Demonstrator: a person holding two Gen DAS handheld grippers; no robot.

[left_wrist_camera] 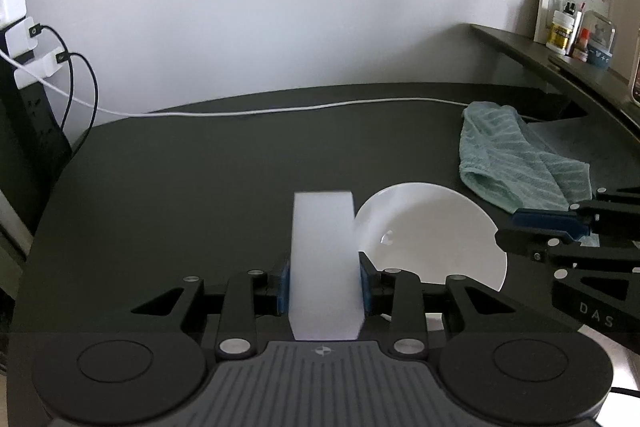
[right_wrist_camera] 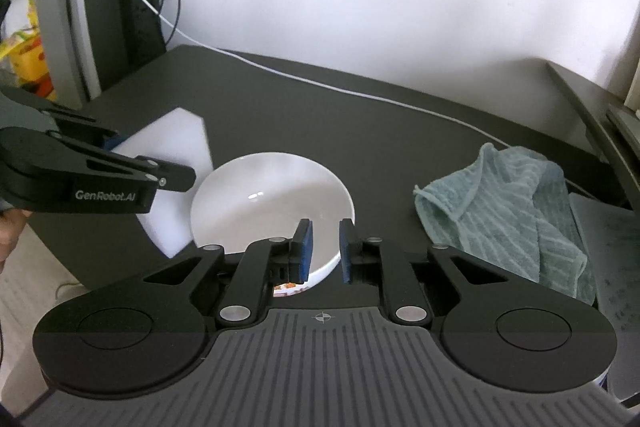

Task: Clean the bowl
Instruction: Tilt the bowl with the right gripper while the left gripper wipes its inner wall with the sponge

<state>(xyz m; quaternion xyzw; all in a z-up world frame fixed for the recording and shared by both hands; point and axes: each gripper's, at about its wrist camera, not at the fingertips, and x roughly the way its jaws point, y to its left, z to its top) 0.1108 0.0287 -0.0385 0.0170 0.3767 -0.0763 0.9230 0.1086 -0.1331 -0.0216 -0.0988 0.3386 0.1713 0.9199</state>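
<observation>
So the left claw [left_wrist_camera: 324,281] is clamped on a white sponge block [left_wrist_camera: 323,259], blue pads squeezing it from both sides, with the block's long axis running straight out ahead along the fingers. The bowl [right_wrist_camera: 272,203] sits on the dark bench [right_wrist_camera: 360,123] just to the right of that block; in the left wrist view the sponge edge looks like it's at the bowl's rim or overlapping it, can't tell if it's actually touching.

The right claw [right_wrist_camera: 324,251] has its jaws apart with nothing between them, poised at the bowl's near rim, and the rim seems to sit between the pads or right below them. So the right hand is nearer for steadying the bowl, and my guess is it needs to close on that rim before the sponge swings right into the basin.

Further out, a crumpled teal towel [right_wrist_camera: 508,211] lies right of the bowl, clear of both claws.
</observation>
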